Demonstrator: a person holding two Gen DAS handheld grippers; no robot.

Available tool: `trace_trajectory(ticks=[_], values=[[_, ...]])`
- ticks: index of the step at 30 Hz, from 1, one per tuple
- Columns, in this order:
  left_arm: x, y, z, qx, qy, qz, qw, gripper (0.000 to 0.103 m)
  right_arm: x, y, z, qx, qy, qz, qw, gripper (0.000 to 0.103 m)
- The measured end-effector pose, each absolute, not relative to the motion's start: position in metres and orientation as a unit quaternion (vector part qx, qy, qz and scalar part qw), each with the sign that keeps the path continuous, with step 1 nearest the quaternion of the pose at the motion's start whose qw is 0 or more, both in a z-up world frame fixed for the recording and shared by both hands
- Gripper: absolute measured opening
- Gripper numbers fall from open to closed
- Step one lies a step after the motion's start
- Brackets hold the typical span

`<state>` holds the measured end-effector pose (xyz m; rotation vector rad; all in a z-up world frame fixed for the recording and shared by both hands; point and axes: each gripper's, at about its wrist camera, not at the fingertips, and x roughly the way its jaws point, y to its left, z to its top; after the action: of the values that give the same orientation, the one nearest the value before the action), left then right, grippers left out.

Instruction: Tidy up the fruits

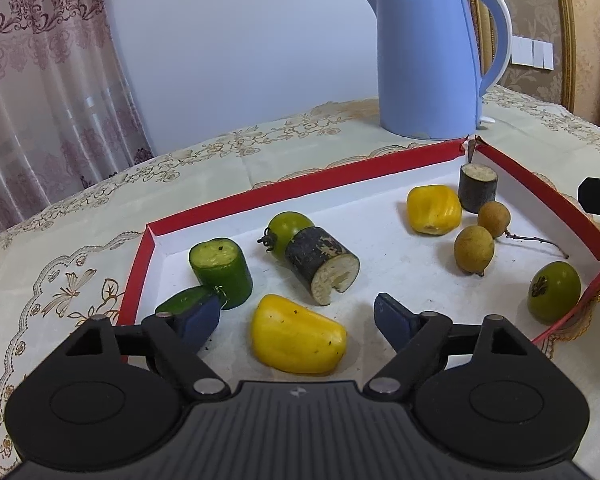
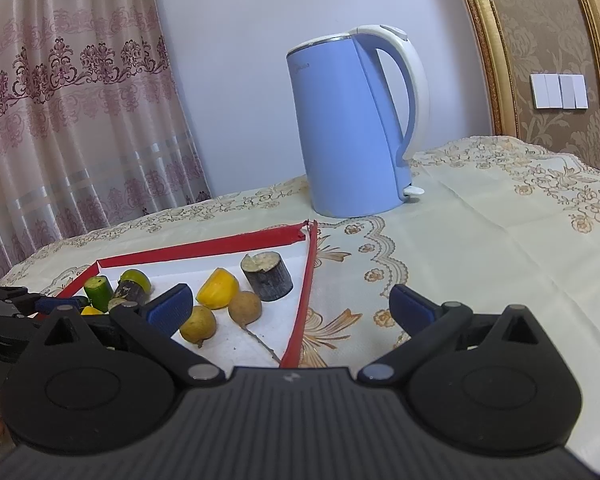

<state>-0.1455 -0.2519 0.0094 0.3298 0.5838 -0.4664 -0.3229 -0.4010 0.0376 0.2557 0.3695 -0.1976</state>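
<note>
Embroidered tablecloth (image 2: 480,216) under red-rimmed tray (image 1: 260,194); left tongs (image 1: 298,316) wide around yellow fruit (image 1: 296,336); right tongs (image 2: 292,304) wide, empty.

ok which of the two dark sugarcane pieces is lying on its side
The sugarcane piece in the middle of the tray, resting against a green tomato, lies on its side. The other sugarcane piece, in the far corner, stands upright, cut end up.

green piece (image 1: 184,300) half hidden behind left jaws, kettle (image 1: 428,60) logo blurred
</note>
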Motion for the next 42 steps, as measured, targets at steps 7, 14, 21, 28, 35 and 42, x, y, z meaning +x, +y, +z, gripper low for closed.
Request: trace_trajectory(ticks=[7,14,21,28,35,42], values=[[-0.149,-0.25,0.014,0.166,0.279,-0.217,0.921,0.089,-0.321,-0.405,0.036,0.139,0.188,-0.099,0.967,0.103],[-0.162,-0.237,0.031,0.142,0.267,-0.205,0.931,0.101,-0.32,-0.408,0.034,0.15,0.192,-0.1,0.965,0.103],[-0.177,-0.208,0.06,0.094,0.239,-0.17,0.951,0.102,-0.319,-0.41,0.033,0.156,0.196,-0.103,0.962,0.103],[-0.201,-0.15,0.099,0.006,0.17,-0.123,0.978,0.103,-0.319,-0.411,0.032,0.16,0.199,-0.114,0.96,0.103],[-0.218,-0.124,0.095,0.038,0.16,-0.082,0.983,0.103,-0.318,-0.412,0.032,0.16,0.204,-0.12,0.958,0.103],[-0.233,-0.107,0.076,0.033,0.17,-0.063,0.983,0.103,-0.317,-0.413,0.03,0.165,0.206,-0.123,0.957,0.103]])
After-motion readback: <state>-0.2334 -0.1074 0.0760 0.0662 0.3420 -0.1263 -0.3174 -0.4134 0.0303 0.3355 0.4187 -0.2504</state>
